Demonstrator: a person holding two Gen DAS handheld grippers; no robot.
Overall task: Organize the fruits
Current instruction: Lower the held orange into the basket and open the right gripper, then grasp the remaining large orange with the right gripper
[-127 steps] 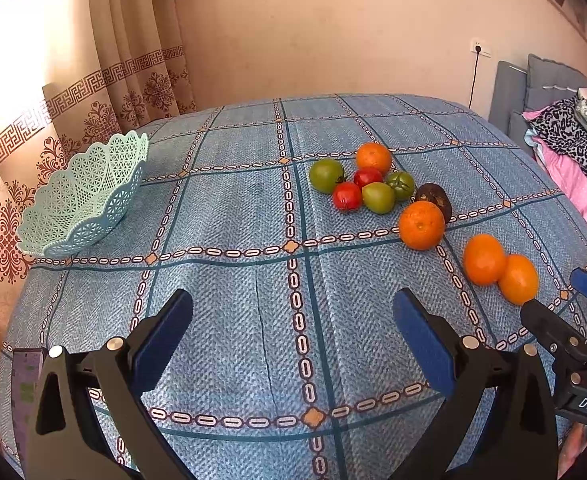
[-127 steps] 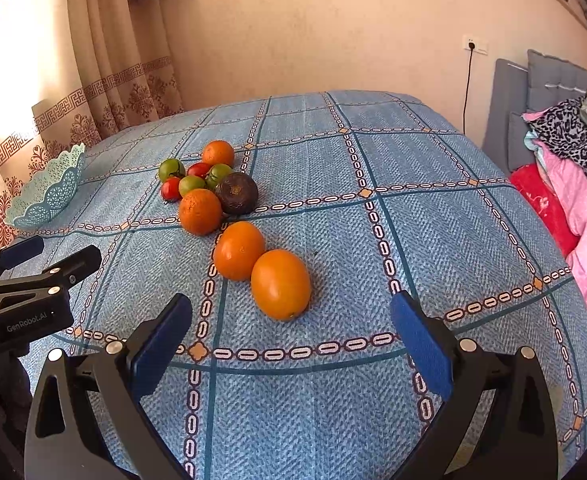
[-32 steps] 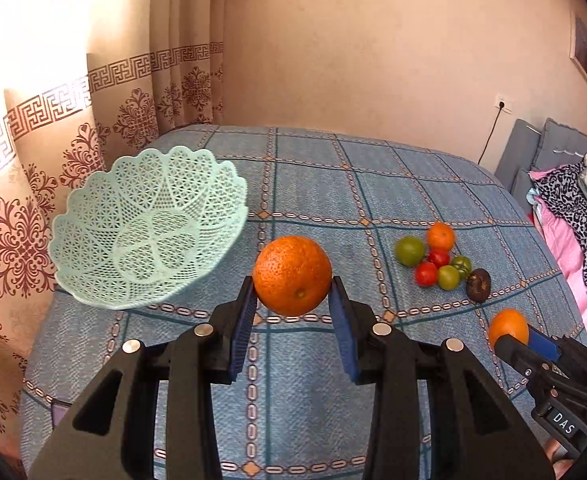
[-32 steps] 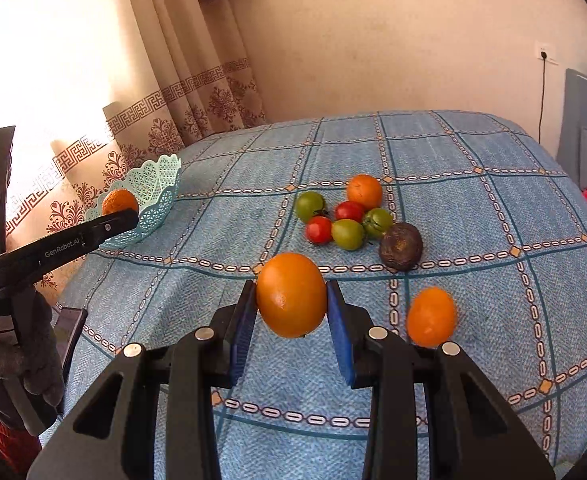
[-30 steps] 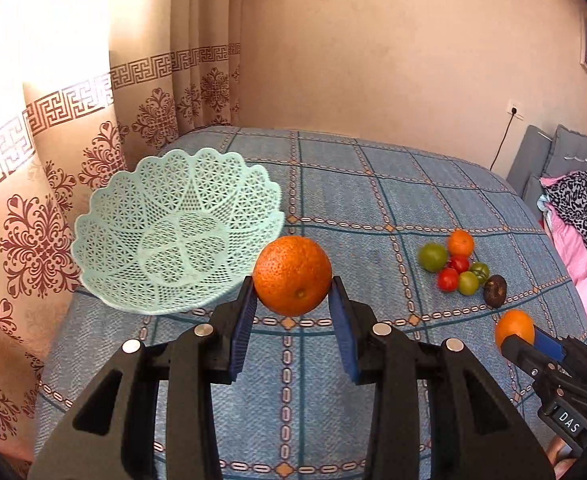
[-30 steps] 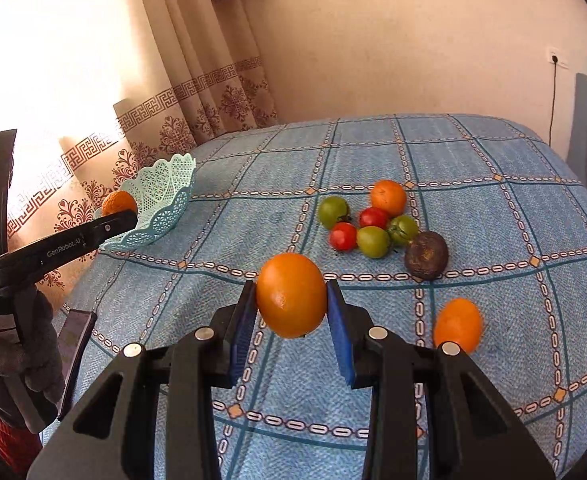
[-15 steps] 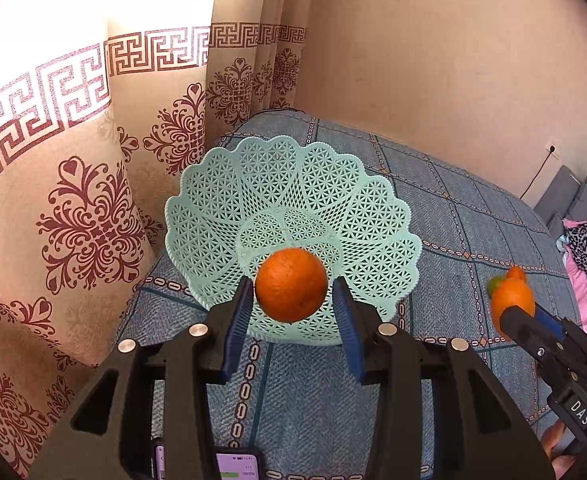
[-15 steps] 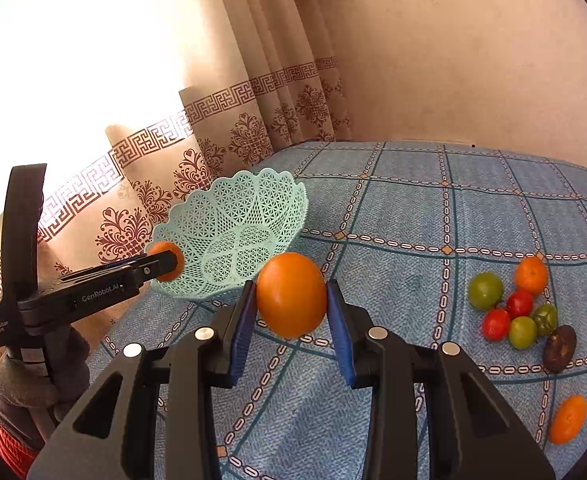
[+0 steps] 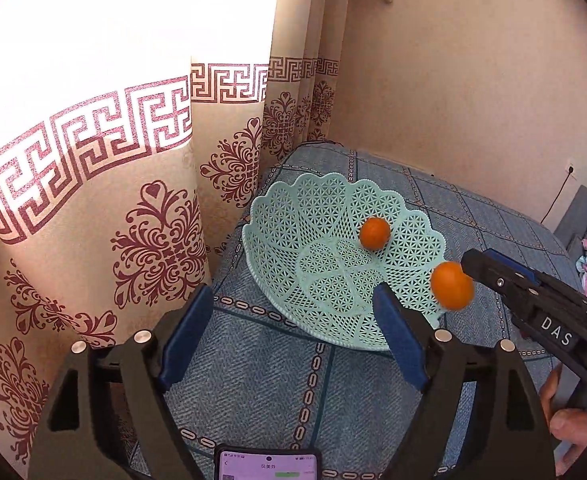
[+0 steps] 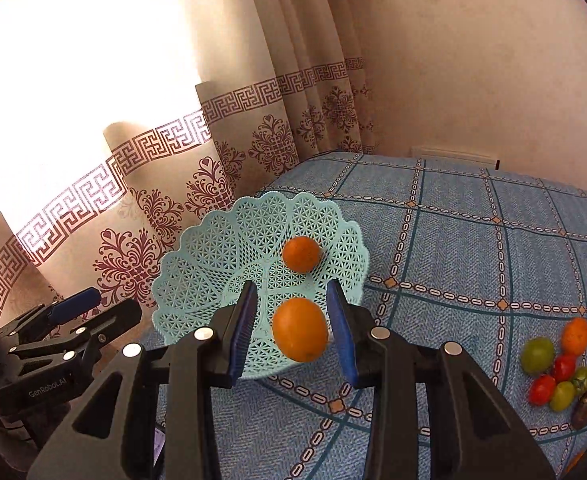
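Observation:
A mint lattice basket sits tilted at the bed's corner by the curtain. One orange lies inside it. My left gripper is open and empty in front of the basket; it also shows at the left of the right wrist view as the left gripper. My right gripper hangs over the basket's near rim with its jaws slightly parted. A second orange sits low between its fingers, slightly blurred, with a gap on its left side.
Several small fruits cluster on the blue patterned bedspread at the right: green and red tomatoes, an orange and a dark fruit. A curtain hangs left of the basket. A phone lies below my left gripper.
My left gripper has opened and its orange now lies in the basket. My right gripper has moved over the basket's rim, and its orange has slipped lower between the parting fingers.

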